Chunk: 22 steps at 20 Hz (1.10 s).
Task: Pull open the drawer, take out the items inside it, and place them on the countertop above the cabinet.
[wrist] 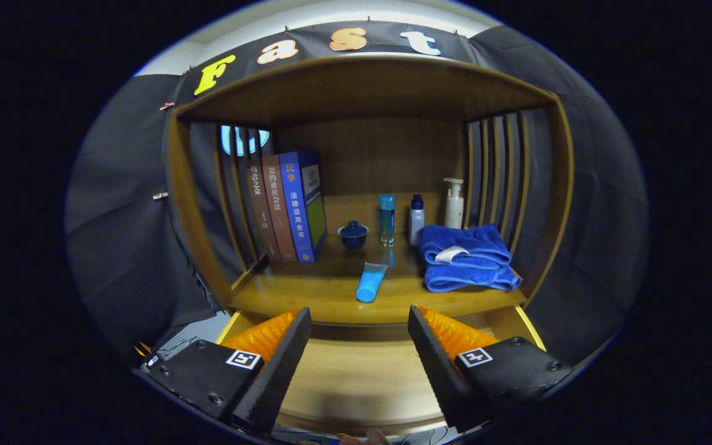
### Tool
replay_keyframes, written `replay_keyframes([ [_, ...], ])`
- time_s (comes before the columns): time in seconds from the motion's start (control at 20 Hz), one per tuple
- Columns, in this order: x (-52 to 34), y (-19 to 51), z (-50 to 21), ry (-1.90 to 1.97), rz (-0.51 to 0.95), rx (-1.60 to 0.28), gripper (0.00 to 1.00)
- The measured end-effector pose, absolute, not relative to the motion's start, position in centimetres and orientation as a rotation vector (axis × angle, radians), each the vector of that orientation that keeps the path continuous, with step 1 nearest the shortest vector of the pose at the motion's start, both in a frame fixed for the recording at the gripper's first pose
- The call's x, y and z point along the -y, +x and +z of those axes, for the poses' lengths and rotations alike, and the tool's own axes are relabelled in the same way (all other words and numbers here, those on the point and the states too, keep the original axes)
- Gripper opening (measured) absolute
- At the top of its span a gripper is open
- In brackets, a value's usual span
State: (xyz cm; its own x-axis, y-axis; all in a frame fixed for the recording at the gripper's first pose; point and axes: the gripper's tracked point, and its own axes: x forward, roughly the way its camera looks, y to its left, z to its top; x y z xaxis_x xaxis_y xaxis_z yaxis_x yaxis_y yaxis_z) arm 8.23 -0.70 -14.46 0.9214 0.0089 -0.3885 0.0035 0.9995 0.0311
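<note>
**Drawer open, claw empty above it**

We see the claw (pixel 359 346) spread wide with nothing between its fingers, poised over the open drawer (pixel 356 377); the part of the drawer floor we can see is bare, so anything left may be hidden under the fingers; reaching blind could jam a fingertip on the drawer front. On the counter (pixel 306 296) just beyond lies a blue tube (pixel 371 281); a careless pass could roll it off, or knock over the tall bottles (pixel 387 219) behind it, left of the folded towel (pixel 468 264).
</note>
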Motion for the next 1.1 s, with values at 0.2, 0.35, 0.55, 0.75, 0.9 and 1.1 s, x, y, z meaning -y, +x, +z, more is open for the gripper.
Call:
replay_keyframes([
  [0.2,1.1,2.1,-16.6,0.071,-0.009,-0.351,0.99],
  [0.35,2.3,-1.6,-20.5,0.086,-0.042,-0.357,0.99],
  [0.55,3.9,-4.1,-24.6,0.068,-0.085,-0.332,0.99],
  [0.75,3.9,-5.1,-29.0,0.076,-0.069,-0.399,1.00],
  [0.9,3.8,-4.5,-30.4,0.092,-0.059,-0.427,1.00],
  [1.1,3.6,-4.2,-30.2,0.053,-0.064,-0.421,0.99],
])
